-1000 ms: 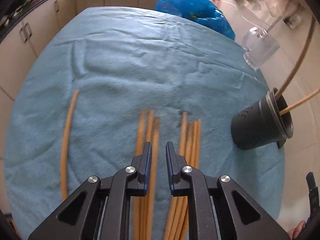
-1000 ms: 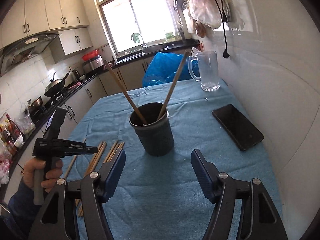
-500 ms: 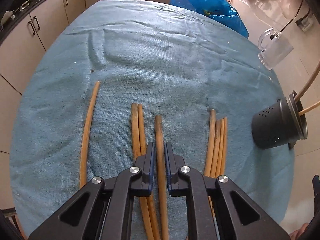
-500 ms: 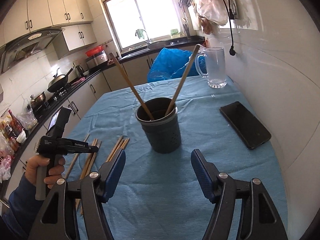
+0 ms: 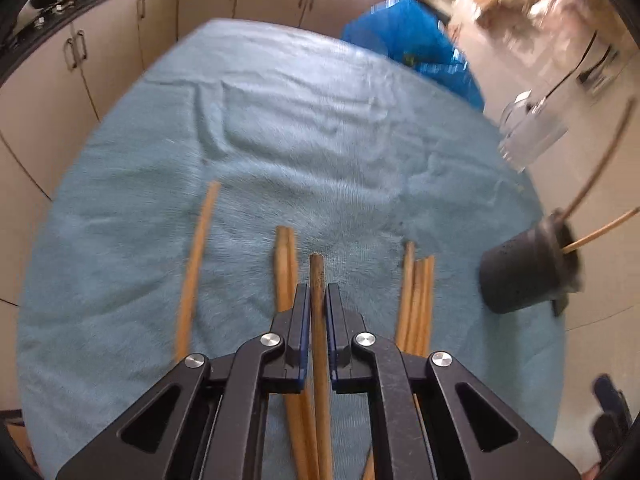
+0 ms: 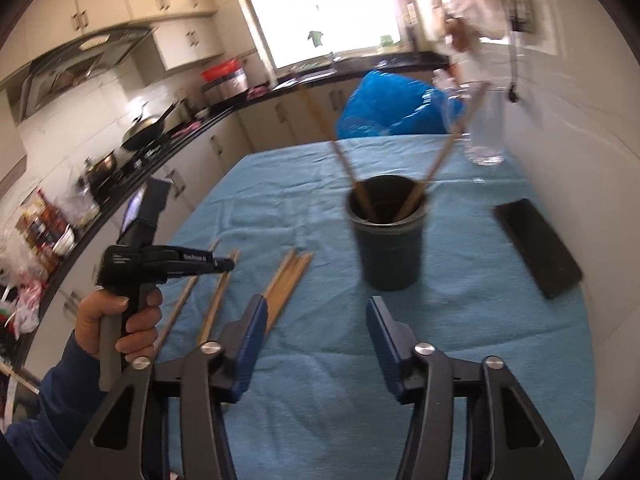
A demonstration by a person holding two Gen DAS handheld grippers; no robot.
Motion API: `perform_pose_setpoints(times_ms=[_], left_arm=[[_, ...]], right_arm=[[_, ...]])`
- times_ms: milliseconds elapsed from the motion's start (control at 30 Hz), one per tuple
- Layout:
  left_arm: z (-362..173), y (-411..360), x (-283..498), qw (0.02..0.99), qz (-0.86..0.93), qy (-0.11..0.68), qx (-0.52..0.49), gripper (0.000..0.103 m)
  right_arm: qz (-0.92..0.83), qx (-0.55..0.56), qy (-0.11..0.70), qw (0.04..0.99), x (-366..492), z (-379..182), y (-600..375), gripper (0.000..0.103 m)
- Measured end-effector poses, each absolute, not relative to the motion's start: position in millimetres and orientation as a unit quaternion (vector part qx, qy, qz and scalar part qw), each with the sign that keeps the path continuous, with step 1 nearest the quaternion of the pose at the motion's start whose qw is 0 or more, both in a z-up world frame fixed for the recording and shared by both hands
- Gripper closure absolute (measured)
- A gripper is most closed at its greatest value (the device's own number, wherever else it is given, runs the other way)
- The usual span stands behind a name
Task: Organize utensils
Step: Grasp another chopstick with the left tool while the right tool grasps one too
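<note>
Wooden chopstick (image 5: 318,280) sits clamped in my left hand-held gripper (image 5: 318,296); right hand-held gripper (image 6: 316,316) is apart, empty. If it pivots, I'd miss the dark holder (image 5: 524,276).

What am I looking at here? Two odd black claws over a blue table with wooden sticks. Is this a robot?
No robot: a person holds a hand-held gripper in each hand, each with a camera looking along its fingers. One view is from the left gripper, shut on one brown wooden chopstick. The other is from the right gripper, empty, its jaws just closing partway. More loose chopsticks lie on the blue tablecloth. The dark round utensil holder already contains two.
</note>
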State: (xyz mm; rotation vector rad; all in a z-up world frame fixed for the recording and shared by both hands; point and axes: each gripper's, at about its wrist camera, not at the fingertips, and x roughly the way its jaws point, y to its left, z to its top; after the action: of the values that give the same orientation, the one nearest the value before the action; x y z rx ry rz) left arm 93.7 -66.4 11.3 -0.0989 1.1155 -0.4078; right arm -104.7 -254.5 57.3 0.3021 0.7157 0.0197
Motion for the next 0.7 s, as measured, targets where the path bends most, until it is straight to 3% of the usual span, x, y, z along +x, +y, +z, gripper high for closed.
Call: perform_pose_setpoints(times_ms=[167, 233, 400, 533, 700], left_arm=[[47.5, -34.8, 72.8, 0.852, -0.199, 0.479, -0.072, 0.096], [58.7, -25.9, 65.6, 0.859, -0.203, 0.463, -0.079, 0.096], [72.8, -15.3, 54.5, 0.866, -0.216, 0.443, -0.088, 0.096], [72.4, -6.4, 52.0, 0.865, -0.223, 0.439, -0.091, 0.096], [70.8, 0.0, 51.8, 0.864, -0.229, 0.439, -0.095, 0.096]], right_arm=[[0.061, 0.124, 0.382, 0.914, -56.8, 64.1, -216.5, 0.051], [0.064, 0.118, 0.407, 0.903, -30.8, 58.1, -206.5, 0.065], [0.047, 0.13, 0.486, 0.863, 51.5, 23.7, -200.4, 0.071], [0.022, 0.13, 0.52, 0.844, 96.0, -0.4, -203.3, 0.082], [-0.009, 0.116, 0.546, 0.829, 121.6, -16.9, -208.6, 0.084]])
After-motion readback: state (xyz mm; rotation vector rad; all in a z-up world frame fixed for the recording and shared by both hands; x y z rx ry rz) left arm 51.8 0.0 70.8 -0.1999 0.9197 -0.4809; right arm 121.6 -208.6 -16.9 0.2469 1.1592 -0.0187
